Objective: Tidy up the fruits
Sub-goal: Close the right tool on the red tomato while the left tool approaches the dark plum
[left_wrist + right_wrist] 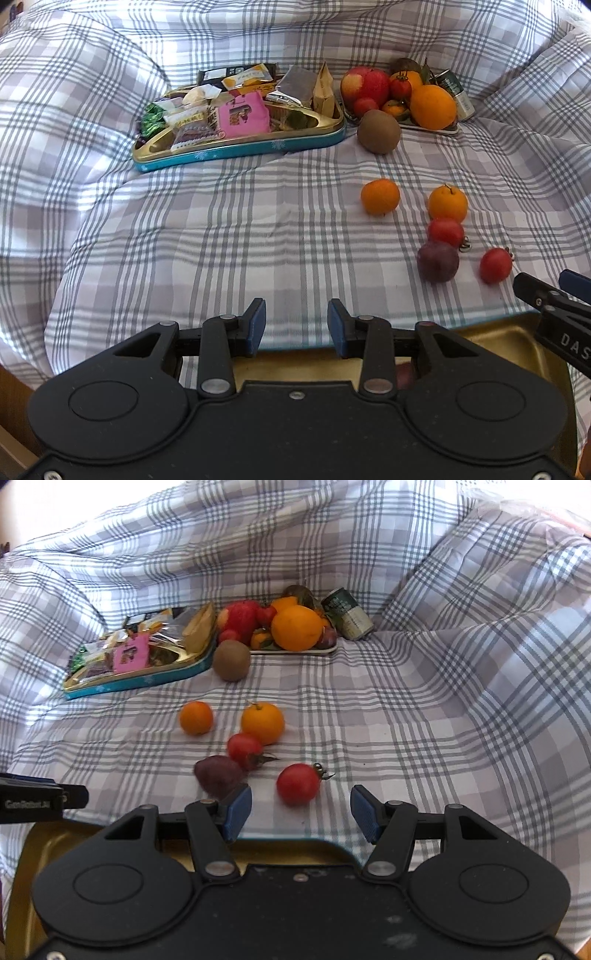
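Loose fruit lies on the checked cloth: a kiwi (pixel 378 131), two small oranges (pixel 380 196) (pixel 447 203), two red tomatoes (pixel 446 231) (pixel 495 265) and a dark purple fruit (pixel 438 261). At the back, a white plate (pixel 430 127) is piled with an apple (pixel 365 86), a big orange (pixel 433 107) and smaller fruit. My left gripper (pixel 297 326) is open and holds nothing, over bare cloth left of the loose fruit. My right gripper (pixel 301 816) is open too, just short of the nearest tomato (pixel 298 783), with the purple fruit (pixel 218 775) behind its left finger.
A gold tray (pixel 498 339) lies under both grippers at the near edge. A blue-rimmed tin (pixel 240 151) of wrapped snacks sits at the back left, beside the plate. A green can (pixel 347 614) lies behind the plate. Cloth folds rise on all sides.
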Demonstrator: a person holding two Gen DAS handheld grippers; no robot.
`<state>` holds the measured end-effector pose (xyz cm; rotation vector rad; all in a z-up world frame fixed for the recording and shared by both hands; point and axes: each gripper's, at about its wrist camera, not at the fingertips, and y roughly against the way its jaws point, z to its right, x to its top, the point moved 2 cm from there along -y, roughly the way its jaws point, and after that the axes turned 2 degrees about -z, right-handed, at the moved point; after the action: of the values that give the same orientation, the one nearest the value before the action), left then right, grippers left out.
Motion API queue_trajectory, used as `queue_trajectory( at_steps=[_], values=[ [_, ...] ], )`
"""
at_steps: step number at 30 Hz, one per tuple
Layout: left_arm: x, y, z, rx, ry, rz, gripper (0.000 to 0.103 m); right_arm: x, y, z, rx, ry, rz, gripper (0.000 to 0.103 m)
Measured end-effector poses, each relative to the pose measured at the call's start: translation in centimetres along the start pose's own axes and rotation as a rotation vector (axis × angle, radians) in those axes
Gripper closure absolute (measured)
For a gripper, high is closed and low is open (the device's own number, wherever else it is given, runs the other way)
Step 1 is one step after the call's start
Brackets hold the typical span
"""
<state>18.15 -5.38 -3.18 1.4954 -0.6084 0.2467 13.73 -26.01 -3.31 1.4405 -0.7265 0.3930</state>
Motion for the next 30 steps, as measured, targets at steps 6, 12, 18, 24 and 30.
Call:
queue_trajectory(
  at_steps=[6,12,18,24,30],
  values=[
    [1.0,-1.1,0.6,-0.012,-0.012,-0.015,0.057,0.5,-2.3,0.8,-0.005,-0.034,-0.044,0.040],
    [1.8,-2.1,0.9,-0.020,-0.015,-0.030,0.057,0.9,-3.8,0.7,-0.006,-0.033,-0.053,0.040],
    [2.1,-2.8,1.1,-0.031,-0.014,-0.042,0.057,1.1,-4.9,0.2,0.006,-0.007,-0.058,0.040],
    [2.2,-3.2,1.2,-0.043,-0.013,-0.051,0.057,1.1,-6.2,-0.1,0.001,0.019,-0.071,0.041],
    [2.2,-3.5,1.2,-0.054,-0.021,-0.056,0.057,0.8,-7.4,-0.4,-0.005,0.039,-0.090,0.049]
  ],
)
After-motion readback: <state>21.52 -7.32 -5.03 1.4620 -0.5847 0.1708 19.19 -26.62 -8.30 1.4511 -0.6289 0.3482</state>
